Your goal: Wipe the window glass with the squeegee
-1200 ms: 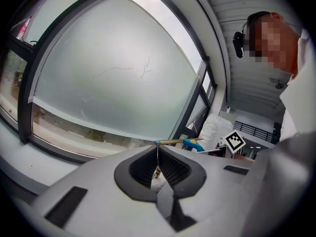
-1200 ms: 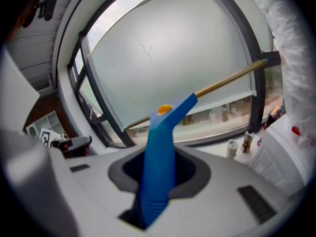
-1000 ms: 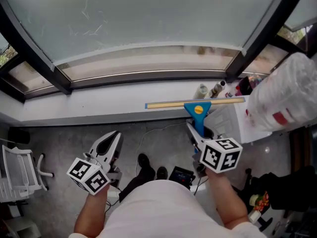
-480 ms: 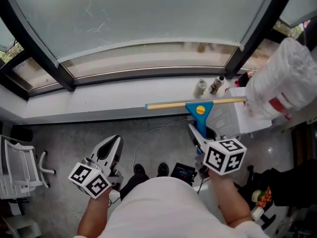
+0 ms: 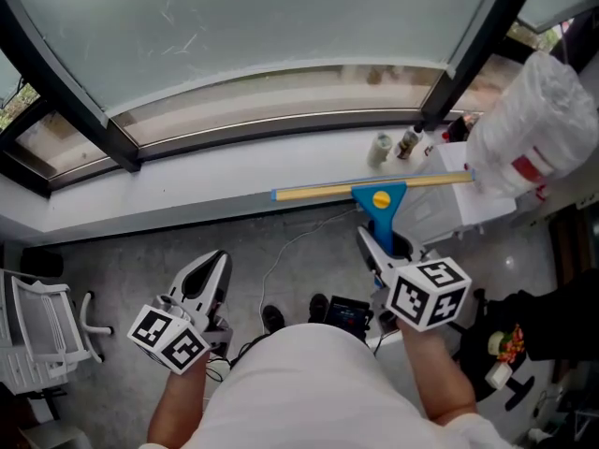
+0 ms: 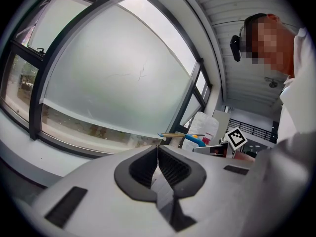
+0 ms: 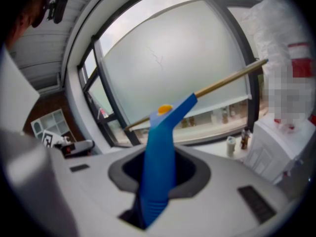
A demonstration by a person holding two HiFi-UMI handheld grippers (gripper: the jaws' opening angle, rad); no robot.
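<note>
right gripper (image 5: 379,251) (image 7: 158,177): jaws clamped on the blue handle of the squeegee (image 5: 379,204) (image 7: 160,142); handle runs up and forward out of the jaws.
squeegee blade: long, pale yellow, level, crosswise ahead of the right gripper, over the near edge of the sill (image 5: 206,181); in the head view it sits short of the window glass (image 5: 281,17) (image 7: 173,68).
left gripper (image 5: 208,274) (image 6: 158,167): jaws closed together, nothing between them; held low, left of the right gripper and well apart from it, pointing at the same window glass (image 6: 113,78).
beyond the blade, on the sill: two small bottles (image 5: 382,146) near the dark window frame (image 5: 468,54).
right of the right gripper: white bag (image 5: 524,129) with a red mark.
below both grippers: grey floor (image 5: 131,251) with a thin cable (image 5: 281,251).
far left of the left gripper: white rack (image 5: 37,316).
</note>
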